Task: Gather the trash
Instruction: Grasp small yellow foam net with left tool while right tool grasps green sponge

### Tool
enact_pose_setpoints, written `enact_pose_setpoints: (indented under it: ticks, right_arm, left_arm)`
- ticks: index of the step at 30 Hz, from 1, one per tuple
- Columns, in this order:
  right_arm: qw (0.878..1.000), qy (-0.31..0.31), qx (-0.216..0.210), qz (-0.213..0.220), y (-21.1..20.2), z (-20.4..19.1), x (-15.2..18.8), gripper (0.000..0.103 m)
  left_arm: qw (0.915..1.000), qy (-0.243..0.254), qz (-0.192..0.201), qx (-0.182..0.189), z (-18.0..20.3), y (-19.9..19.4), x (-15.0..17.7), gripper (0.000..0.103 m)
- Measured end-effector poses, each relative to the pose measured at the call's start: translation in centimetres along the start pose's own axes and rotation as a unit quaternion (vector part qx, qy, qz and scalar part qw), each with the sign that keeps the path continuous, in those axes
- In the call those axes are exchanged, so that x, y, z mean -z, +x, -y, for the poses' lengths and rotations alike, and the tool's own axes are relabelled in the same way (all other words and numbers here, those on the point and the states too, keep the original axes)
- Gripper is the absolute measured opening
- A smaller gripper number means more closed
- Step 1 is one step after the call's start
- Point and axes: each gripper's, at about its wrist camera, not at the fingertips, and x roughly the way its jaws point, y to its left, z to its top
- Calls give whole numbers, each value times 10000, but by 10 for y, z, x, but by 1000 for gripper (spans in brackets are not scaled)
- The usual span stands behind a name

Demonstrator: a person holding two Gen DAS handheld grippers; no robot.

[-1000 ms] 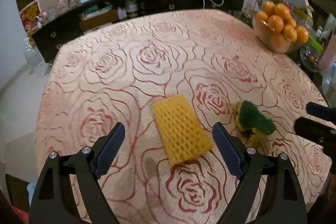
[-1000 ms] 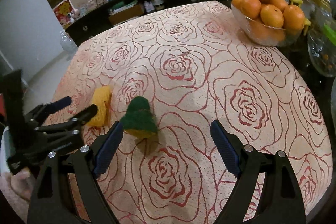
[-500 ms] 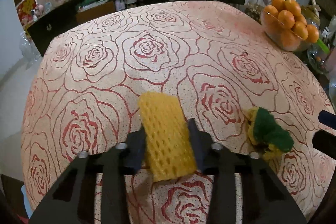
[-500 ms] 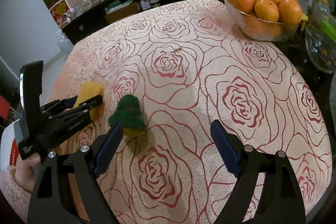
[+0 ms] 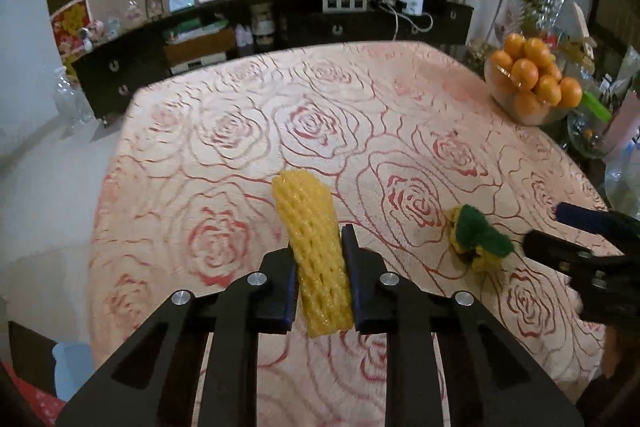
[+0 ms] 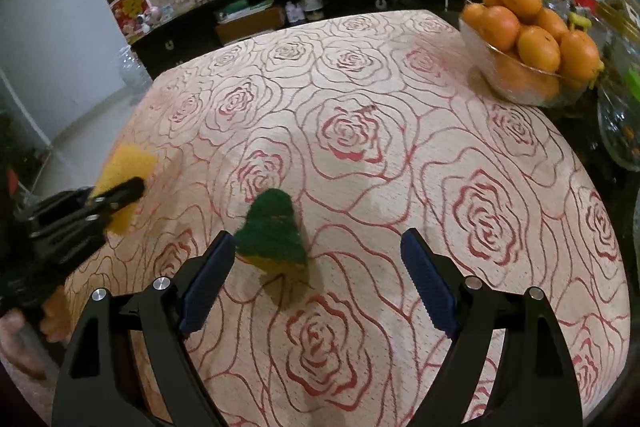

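Observation:
A yellow foam fruit net [image 5: 312, 247] stands squeezed between the pads of my left gripper [image 5: 319, 267], whose jaws are closing on it; it hangs tilted just above the rose-patterned tablecloth [image 5: 320, 115]. The right wrist view shows that left gripper [image 6: 116, 195] at the left edge, with the net [image 6: 128, 159] sticking out of it. A crumpled green and yellow scrap [image 6: 272, 231] lies on the cloth close to the left finger of my right gripper [image 6: 316, 267], which stands open around it without touching. The scrap [image 5: 478, 239] and the right gripper [image 5: 544, 227] also show at the right of the left wrist view.
A glass bowl of oranges [image 6: 520, 87] stands at the table's far right corner, with more glassware [image 6: 620, 131] beside it. A dark sideboard [image 5: 280, 27] with small ornaments runs behind the table. Floor [image 5: 48, 179] lies beyond the left table edge.
My left gripper has shut onto the yellow foam net, pinching it narrow, and lifted it off the cloth. The right gripper has stayed open near the green scrap.

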Motion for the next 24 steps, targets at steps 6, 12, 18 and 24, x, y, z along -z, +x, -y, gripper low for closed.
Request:
enact_pose_setpoints:
  ticks: [6,12,18,24]
  right_arm:
    - [9996,-274,-32,-44,14,-18,-2,82]
    - [9992,-375,70,-152,33,-21,-1,82]
    - [9984,-555,60,-93,41,-29,-3,76]
    - [9964,-777,220,-246,59,-39,-2,56]
  left_arm:
    - [9994,-98,261,-187,-16,-48,11,19]
    - [9972,-271,363,-598,-40,-90,38,19]
    - [9956,-535,219,-743,-63,-90,60,19]
    - [9959,-532,179,-710,-68,-86,64,19]
